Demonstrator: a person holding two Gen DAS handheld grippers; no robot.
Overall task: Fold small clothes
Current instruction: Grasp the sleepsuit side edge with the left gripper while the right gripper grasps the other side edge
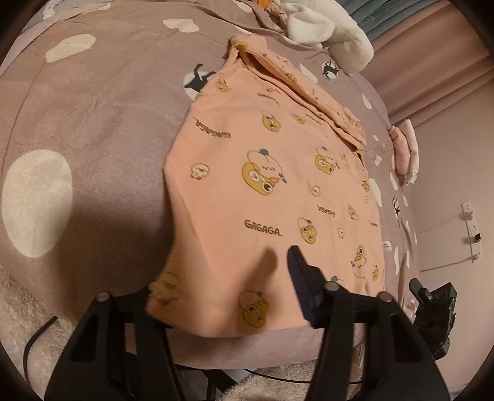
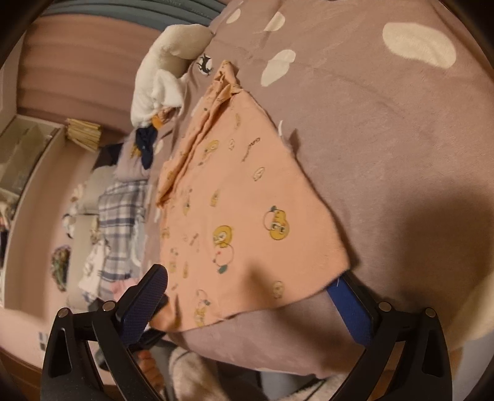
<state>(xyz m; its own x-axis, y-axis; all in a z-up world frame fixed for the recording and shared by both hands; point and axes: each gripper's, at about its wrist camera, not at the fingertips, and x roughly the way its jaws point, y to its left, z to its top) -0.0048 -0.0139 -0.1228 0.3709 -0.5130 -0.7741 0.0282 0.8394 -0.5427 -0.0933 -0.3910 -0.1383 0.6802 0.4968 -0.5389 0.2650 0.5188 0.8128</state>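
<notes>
1. Two grippers sit at the bed's near edge. Left gripper (image 1: 234,277), jaws spread, straddles the near hem of the peach garment (image 1: 271,172); no grip.
2. Garment runs lengthwise away toward the plush toy (image 1: 327,27).
3. Right gripper (image 2: 250,296), likewise spread, straddles the hem; only its view shows plaid cloth (image 2: 123,216).

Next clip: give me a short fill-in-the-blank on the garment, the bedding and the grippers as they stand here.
1. The word printed repeatedly on the peach garment is ____.
2. The garment lies on a mauve bedspread patterned with large ____ spots.
3. Both the left gripper and the right gripper have their jaws ____, at the garment's near edge.
4. Beyond the garment's far end lies a fluffy ____ plush.

Missing words: GAGAGA; cream; open; white
</notes>
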